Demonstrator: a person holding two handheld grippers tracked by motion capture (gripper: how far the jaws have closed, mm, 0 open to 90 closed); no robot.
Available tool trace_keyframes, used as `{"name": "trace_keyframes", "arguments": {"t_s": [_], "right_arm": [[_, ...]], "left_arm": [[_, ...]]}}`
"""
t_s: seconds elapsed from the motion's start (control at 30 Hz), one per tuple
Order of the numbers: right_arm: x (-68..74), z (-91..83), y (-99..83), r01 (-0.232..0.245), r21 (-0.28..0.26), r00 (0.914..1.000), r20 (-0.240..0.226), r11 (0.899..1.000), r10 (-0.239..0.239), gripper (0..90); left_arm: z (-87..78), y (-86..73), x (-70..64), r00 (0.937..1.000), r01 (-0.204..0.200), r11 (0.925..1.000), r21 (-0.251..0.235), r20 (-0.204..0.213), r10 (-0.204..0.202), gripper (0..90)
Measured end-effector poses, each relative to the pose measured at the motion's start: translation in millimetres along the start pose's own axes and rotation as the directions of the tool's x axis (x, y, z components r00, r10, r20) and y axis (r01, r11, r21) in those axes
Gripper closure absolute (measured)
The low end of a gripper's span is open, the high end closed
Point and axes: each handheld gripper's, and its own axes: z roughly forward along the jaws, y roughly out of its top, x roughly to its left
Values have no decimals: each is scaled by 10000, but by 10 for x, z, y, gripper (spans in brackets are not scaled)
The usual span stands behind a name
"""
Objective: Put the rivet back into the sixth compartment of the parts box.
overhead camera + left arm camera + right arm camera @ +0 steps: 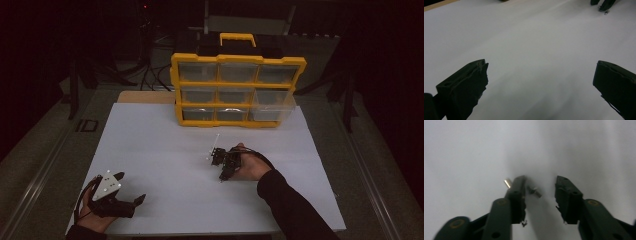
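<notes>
In the right gripper view my right gripper (540,179) is open and held low over the white table. A small metal screw (535,191) lies on the sheet between its jaws, close to the left one. A second small metal piece (507,183) lies just outside that left jaw. The high view shows the right gripper (218,165) mid-table, in front of the organizer. My left gripper (130,187) rests near the front left edge. Its jaws are wide open (541,65) with nothing between them. Far off in the left gripper view lies a tiny screw (607,12) by the other gripper's jaws.
A yellow organizer case (235,90) with clear drawers and a handle stands upright at the back centre of the white table (150,145). Dark floor and stands surround the table. Bare sheet stretches between the two grippers.
</notes>
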Motion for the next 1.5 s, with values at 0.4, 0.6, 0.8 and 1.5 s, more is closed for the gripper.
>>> {"name": "trace_keyframes", "arguments": {"t_s": [0.4,0.6,0.8,1.5], "right_arm": [[10,-4,54,65,786,9999,75,9969,-71,825],[1,-7,73,116,847,9999,5,9963,-117,828],[-14,-81,119,46,527,10000,0,9986,-46,828],[-461,-748,366,-815,-652,9942,655,9945,857,828]], "left_arm": [[0,0,-1,10000,-4,10000,10,-1,4,4],[-2,1,-1,10000,-1,10000,6,-11,1,4],[-3,1,0,10000,1,10000,3,-14,-1,3],[-5,0,1,10000,15,10000,1,2,-15,3]]}}
